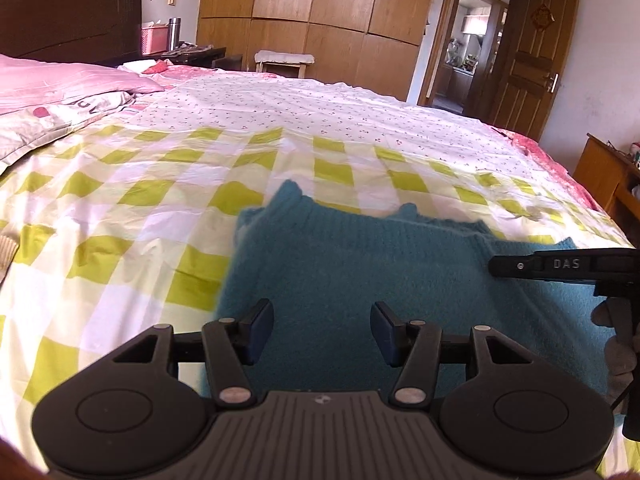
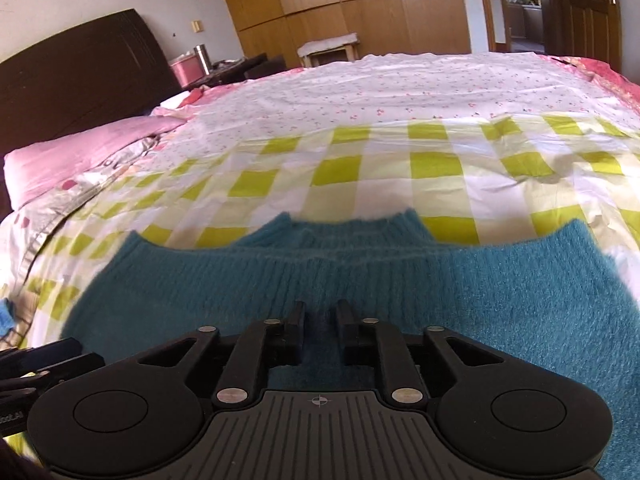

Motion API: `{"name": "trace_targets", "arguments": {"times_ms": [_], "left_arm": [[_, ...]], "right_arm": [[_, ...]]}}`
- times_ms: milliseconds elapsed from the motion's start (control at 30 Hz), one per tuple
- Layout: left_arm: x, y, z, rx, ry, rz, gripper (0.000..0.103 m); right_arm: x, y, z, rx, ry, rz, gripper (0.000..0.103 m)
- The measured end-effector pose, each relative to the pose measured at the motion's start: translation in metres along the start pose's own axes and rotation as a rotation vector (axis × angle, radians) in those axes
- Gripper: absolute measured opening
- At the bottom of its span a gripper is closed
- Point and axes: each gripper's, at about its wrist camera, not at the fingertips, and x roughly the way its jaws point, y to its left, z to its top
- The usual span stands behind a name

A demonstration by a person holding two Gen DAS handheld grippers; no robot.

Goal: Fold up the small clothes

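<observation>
Fingers of the left gripper stand well apart over the blue sweater, with only knit showing in the gap and neither pad pressing on it, so nothing is held there. The right gripper has its fingers drawn close, a narrow slot left between them; the sweater lies right under the tips, but whether a pinch of wool sits in that slot cannot be told from this angle. In the left wrist view the right gripper reaches in from the right edge, low over the sweater's shoulder, with a gloved hand behind it. The sweater lies spread on the near part of the bed, neck opening toward the far side, resting on the green-and-white checked sheet. My judgement is that the fold is at its start: both tools are placing themselves over the body of the garment. To do it well, each side should catch a clean pinch of the edge, not a thick bunch, at matching spots, then lift only enough to clear the sheet and carry the fabric over evenly so the knit does not drag or skew. Fuzzy wool will likely cling and stretch.
</observation>
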Motion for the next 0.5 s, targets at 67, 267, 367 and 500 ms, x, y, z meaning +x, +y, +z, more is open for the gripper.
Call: {"name": "trace_targets", "arguments": {"times_ms": [67,267,367,500], "left_arm": [[-0.005,0.004,0.0,-0.015,-0.005,0.003,0.058],[-0.009,0.006,-0.003,-0.028,0.019,0.028,0.058],[-0.007,-0.001,-0.005,-0.008,0.033,0.058,0.059],[-0.005,-0.007,-0.007,0.008,0.049,0.091,0.06]], "right_arm": [[-0.01,-0.002,-0.001,0.027,-0.009,0.01,0.023],[-0.047,0.001,-0.013,0.023,-0.055,0.058,0.024],[-0.044,0.007,-0.027,-0.007,-0.002,0.072,0.024],[-0.028,0.007,-0.042,-0.009,0.042,0.05,0.022]]}}
